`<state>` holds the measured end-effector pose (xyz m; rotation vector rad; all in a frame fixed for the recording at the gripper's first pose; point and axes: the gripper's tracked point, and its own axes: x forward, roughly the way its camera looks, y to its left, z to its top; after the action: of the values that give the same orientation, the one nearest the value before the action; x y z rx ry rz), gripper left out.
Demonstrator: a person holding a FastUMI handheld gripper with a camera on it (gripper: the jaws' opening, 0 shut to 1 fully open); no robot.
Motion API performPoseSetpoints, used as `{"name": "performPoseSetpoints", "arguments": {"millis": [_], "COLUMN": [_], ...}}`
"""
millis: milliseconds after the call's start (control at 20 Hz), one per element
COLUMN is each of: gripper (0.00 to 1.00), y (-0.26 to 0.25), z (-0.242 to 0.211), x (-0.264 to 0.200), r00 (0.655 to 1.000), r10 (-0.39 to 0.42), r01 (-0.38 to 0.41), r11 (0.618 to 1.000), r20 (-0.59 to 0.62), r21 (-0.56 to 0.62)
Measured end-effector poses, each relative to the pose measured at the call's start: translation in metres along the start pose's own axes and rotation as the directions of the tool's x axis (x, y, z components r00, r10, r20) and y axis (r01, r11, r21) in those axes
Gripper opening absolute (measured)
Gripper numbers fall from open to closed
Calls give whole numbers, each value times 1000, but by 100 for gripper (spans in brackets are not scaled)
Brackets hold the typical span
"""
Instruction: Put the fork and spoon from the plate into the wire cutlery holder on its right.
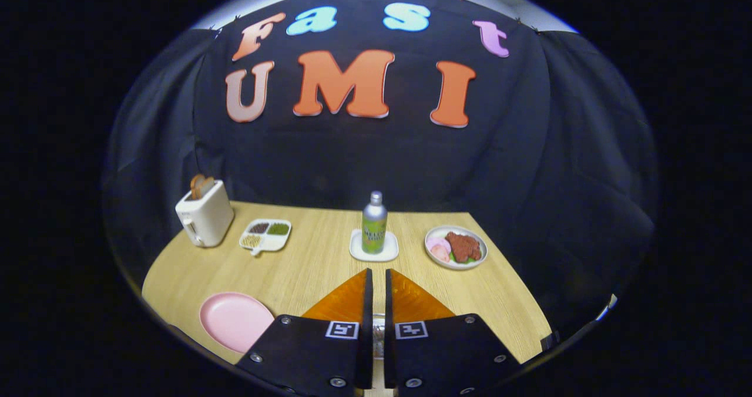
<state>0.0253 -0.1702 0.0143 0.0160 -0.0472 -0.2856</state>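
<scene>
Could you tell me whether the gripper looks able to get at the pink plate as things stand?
Probably yes. The pink plate lies bare on the wooden table, just beside the gripper on its left, with nothing standing between them. The fingers are nearly closed with only a thin gap, gripping nothing, so they would have to open first.

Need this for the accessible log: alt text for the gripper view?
The claw, nearly shut and holding nothing, hangs over a wooden table, an upright bottle on a coaster beyond it. Around: toaster, divided snack tray, food plate, pink plate.
</scene>
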Motion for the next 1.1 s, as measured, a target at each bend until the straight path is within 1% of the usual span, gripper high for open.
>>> {"name": "performPoseSetpoints", "arguments": {"millis": [100, 150, 200, 300, 350, 400, 450, 500, 550, 650, 750, 900, 1100], "gripper": [10, 14, 15, 32, 47, 54, 65, 69, 78, 86, 90, 97, 97], "y": [2, 6, 11, 17, 20, 24, 28, 31, 34, 38, 40, 41, 45], "z": [38, 55, 69, 89, 98, 103, 109, 114, 119, 131, 138, 142, 149], "x": [-12, -19, -25, -34, -37, -40, -43, -45, -49, -56, -61, -61, -66], "r00": [995, 989, 983, 970, 964, 958, 954, 947, 942, 926, 913, 906, 888], "r10": [8, 22, 36, 56, 65, 80, 91, 102, 113, 121, 117, 105, 103], "r01": [-9, -23, -39, -63, -75, -92, -104, -117, -129, -139, -134, -118, -119], "r11": [1000, 1000, 999, 998, 997, 995, 994, 993, 991, 990, 991, 993, 993], "r20": [103, 145, 179, 235, 257, 274, 287, 304, 317, 359, 390, 411, 448], "r21": [2, 5, 10, 22, 28, 32, 33, 32, 30, 27, 17, 5, 7]}}
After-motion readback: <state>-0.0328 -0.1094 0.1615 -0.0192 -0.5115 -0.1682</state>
